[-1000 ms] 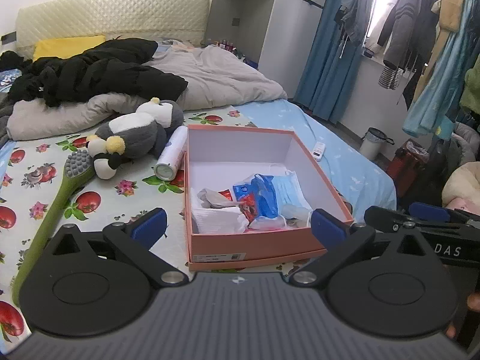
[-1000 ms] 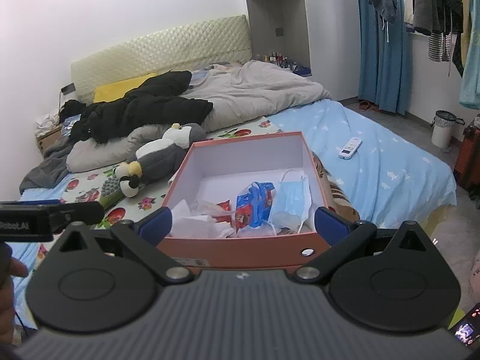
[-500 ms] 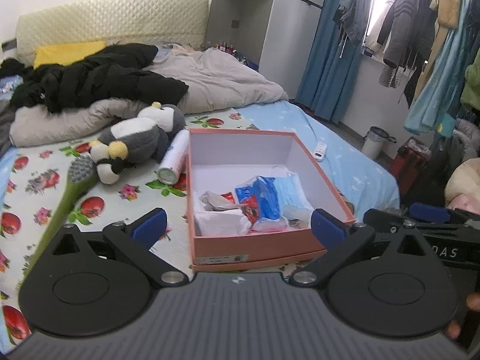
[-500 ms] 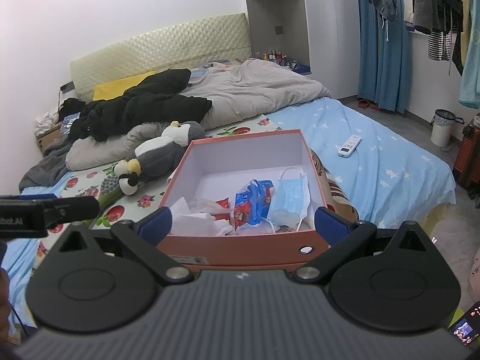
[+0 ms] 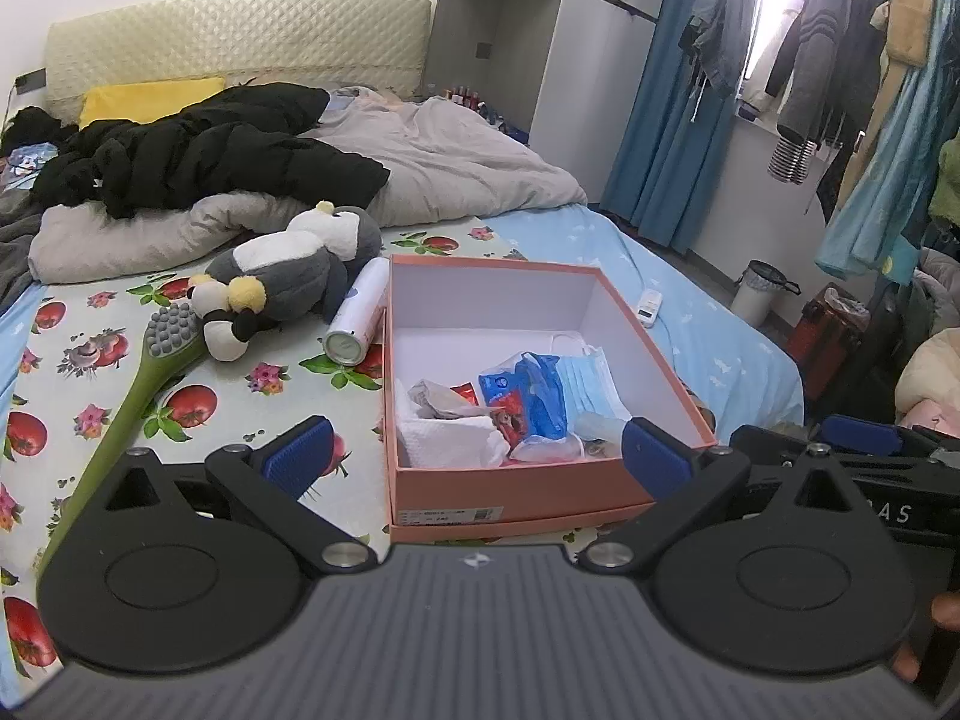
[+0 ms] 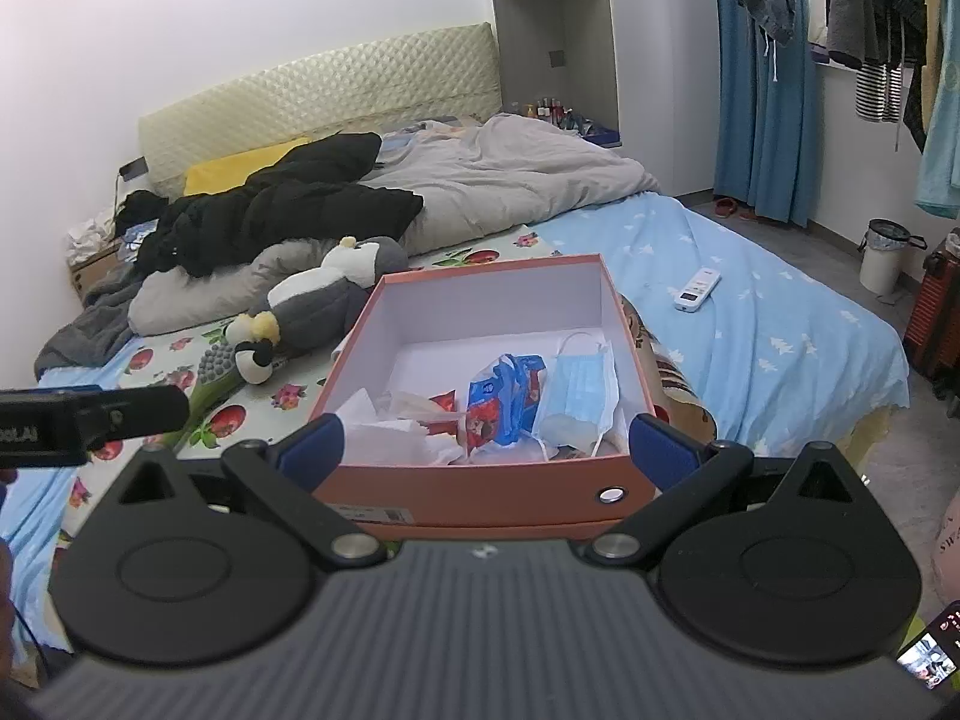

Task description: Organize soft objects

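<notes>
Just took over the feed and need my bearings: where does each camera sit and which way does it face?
Left wrist: on the left claw, open, facing up the bed at the pink box; right claw's arm at right.
Right wrist: on the right claw, open, facing the pink box; left claw's arm at left.
Shared: box, plush penguin, black jacket.

1. A white remote control is lying on the blue sheet.
2. A white bin is standing on the floor near the blue curtains.
3. Clothes are hanging by the window.
</notes>
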Demonstrator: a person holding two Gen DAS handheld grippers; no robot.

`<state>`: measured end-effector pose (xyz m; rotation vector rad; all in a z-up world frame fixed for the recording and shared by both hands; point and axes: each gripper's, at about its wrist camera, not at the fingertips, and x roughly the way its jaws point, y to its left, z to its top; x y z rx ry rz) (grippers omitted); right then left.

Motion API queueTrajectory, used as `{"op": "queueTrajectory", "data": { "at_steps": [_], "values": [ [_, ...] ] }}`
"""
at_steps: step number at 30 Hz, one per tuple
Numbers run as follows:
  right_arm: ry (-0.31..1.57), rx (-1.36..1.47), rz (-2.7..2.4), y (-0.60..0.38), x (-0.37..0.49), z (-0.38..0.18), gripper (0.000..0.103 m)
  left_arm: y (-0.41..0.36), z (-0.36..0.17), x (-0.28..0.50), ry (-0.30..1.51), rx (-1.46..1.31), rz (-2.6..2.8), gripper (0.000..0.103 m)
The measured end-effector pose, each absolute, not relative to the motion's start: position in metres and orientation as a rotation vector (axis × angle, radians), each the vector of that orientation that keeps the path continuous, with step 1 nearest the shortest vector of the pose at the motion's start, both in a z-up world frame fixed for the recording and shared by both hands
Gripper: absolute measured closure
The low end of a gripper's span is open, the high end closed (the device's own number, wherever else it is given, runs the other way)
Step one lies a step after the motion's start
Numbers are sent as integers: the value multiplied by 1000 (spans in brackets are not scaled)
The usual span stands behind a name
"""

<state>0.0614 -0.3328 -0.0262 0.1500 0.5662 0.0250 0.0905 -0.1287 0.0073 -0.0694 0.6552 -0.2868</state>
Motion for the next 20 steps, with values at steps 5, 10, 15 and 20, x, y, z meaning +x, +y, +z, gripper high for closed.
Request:
{"op": "queueTrajectory", "data": {
  "at_steps": [5, 10, 15, 20],
  "values": [
    [567, 149, 29, -332, 61, -26, 0, -127, 7, 89, 656, -79, -283, 0],
    [570, 148, 33, -331, 61, -27, 0, -126, 6, 91, 659, -85, -277, 0],
    [575, 148, 32, -331, 61, -29, 0, -126, 6, 90, 659, -90, -270, 0],
    [573, 149, 35, -331, 61, -29, 0, -127, 5, 90, 660, -91, -276, 0]
  ]
}}
